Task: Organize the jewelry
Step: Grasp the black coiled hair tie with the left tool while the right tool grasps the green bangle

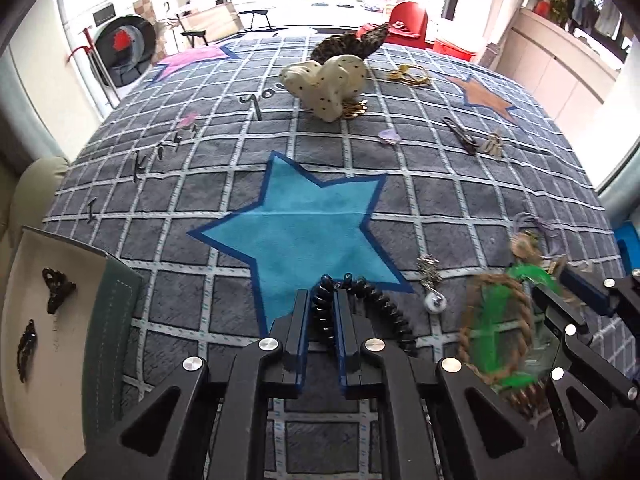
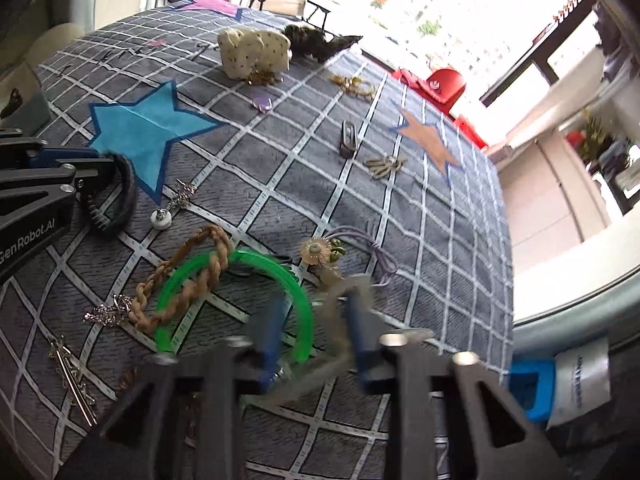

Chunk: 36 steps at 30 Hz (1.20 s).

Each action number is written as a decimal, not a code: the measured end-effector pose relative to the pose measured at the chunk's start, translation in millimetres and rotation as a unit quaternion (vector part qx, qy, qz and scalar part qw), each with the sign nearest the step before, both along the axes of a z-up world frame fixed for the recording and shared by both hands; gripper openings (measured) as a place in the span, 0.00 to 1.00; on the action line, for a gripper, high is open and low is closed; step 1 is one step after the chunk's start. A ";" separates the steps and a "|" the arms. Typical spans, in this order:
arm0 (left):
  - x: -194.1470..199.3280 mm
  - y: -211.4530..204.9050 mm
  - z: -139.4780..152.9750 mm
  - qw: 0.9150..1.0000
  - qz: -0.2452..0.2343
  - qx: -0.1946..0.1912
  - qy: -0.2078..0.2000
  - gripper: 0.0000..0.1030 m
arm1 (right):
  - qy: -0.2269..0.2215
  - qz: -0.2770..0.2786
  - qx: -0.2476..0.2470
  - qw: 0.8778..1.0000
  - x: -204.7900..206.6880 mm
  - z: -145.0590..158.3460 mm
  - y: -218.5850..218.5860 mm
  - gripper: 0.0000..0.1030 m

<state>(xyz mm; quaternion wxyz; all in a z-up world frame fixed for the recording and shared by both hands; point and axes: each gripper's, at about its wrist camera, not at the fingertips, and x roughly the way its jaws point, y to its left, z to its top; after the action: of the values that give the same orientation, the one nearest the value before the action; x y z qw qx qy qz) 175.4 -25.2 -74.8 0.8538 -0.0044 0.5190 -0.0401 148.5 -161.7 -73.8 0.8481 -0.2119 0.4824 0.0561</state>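
The left gripper [image 1: 323, 316] has its jaws pinched narrow on a black ridged plastic headband [image 1: 384, 312], which lies on the grey checked blanket [image 1: 460, 184] by the big blue star [image 1: 304, 224].

The right gripper [image 2: 316, 344] is blurry. Its jaws look closed on a fuzzy tan strand [image 2: 340, 344], just beside the bright green plastic hoop [image 2: 296, 280] and the braided tan band [image 2: 192, 276].

This looks like the picking-up step. Next, I think the left hand should lift the headband and carry it to the open white box [image 1: 24, 320], where two dark hair clips [image 1: 58, 290] already sit.
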 end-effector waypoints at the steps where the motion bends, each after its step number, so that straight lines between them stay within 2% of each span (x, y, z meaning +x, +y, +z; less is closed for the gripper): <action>1: -2.2 1.3 0.5 1.000 -0.003 -0.004 -0.001 0.13 | -0.001 -0.004 0.015 1.000 -1.1 3.5 -2.5 0.18; 5: -13.6 7.3 5.2 1.000 -0.008 -0.018 -0.008 0.13 | -0.004 -0.026 0.065 0.998 -6.5 14.1 -14.5 0.17; 9: -25.1 15.5 13.0 0.999 -0.011 -0.028 -0.017 0.13 | 0.000 -0.051 0.133 0.990 -17.2 22.2 -33.0 0.17; 14: -42.1 21.8 23.0 0.999 -0.016 -0.040 -0.024 0.13 | -0.001 -0.072 0.179 0.981 -33.9 30.9 -46.6 0.17; 30: -107.9 36.0 51.4 0.997 -0.036 -0.050 -0.055 0.13 | -0.011 -0.108 0.243 0.964 -90.2 48.3 -65.3 0.17; 36: -127.2 46.4 56.1 0.996 -0.034 -0.051 -0.065 0.13 | -0.006 -0.113 0.244 0.963 -105.4 44.1 -60.1 0.17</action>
<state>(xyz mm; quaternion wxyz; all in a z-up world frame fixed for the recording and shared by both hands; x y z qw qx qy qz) 48.2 21.2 -18.7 0.8826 -0.0275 0.4595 -0.0958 43.1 -221.9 -29.8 0.8777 0.0568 0.4698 0.0748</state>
